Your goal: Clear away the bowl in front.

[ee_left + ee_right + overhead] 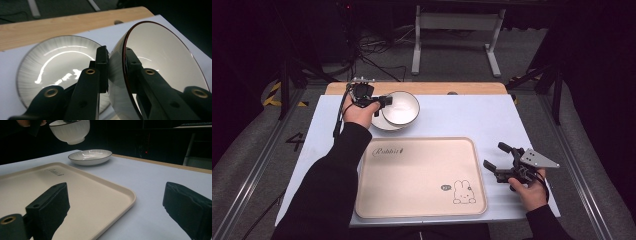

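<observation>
My left gripper (384, 101) is shut on the rim of a white ribbed bowl (402, 107) and holds it in the air above a shallow white plate (384, 124) at the back of the table. In the left gripper view one jaw is outside the bowl (160, 65) and one inside, with the plate (57, 67) below. The right gripper view shows the bowl (71, 131) lifted clear of the plate (90, 156). My right gripper (498, 161) stands open just right of the beige tray (422, 175), with nothing between its fingers.
The beige tray (75, 195) with a rabbit drawing lies at the table's front middle on a white mat (472, 117). A wooden table edge (422, 88) runs along the back. Beyond it stand desk legs (416, 45) and cables on the floor.
</observation>
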A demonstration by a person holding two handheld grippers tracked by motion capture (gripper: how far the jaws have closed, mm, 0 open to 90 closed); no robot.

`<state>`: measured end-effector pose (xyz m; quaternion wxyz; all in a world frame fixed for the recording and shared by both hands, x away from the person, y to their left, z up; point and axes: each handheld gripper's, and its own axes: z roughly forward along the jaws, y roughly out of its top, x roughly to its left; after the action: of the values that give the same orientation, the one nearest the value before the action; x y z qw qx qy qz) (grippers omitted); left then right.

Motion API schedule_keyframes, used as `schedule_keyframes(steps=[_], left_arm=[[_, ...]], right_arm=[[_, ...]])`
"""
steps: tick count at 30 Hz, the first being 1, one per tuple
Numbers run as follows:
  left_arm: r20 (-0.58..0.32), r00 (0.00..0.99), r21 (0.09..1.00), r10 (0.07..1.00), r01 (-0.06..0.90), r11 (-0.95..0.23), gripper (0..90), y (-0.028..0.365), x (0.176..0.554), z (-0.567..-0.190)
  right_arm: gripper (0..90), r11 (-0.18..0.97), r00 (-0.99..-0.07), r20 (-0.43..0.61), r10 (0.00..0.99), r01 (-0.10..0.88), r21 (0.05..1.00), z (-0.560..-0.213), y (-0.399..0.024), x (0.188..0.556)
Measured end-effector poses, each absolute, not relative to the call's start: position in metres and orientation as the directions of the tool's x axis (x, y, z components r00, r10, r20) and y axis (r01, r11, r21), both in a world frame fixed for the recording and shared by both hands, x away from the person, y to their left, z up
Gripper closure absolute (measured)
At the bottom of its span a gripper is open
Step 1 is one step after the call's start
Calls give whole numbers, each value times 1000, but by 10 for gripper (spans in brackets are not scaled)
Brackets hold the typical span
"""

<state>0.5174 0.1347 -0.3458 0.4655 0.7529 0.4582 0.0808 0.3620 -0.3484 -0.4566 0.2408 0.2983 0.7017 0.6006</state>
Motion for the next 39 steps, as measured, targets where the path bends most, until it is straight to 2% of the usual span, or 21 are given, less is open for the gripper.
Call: schedule_keyframes(steps=[5,12,39], left_arm=[[-359,619,751,699,636,-178,778,129,513,-341],[-344,675,735,653,626,-260,778,122,504,-337],[-336,798,699,500,567,-435,780,83,474,-342]], right_arm=[[70,102,-706,20,708,129,986,-457,-348,362],[70,101,-706,20,708,130,986,-457,-348,362],[69,103,-706,18,708,128,986,-457,-348,362]])
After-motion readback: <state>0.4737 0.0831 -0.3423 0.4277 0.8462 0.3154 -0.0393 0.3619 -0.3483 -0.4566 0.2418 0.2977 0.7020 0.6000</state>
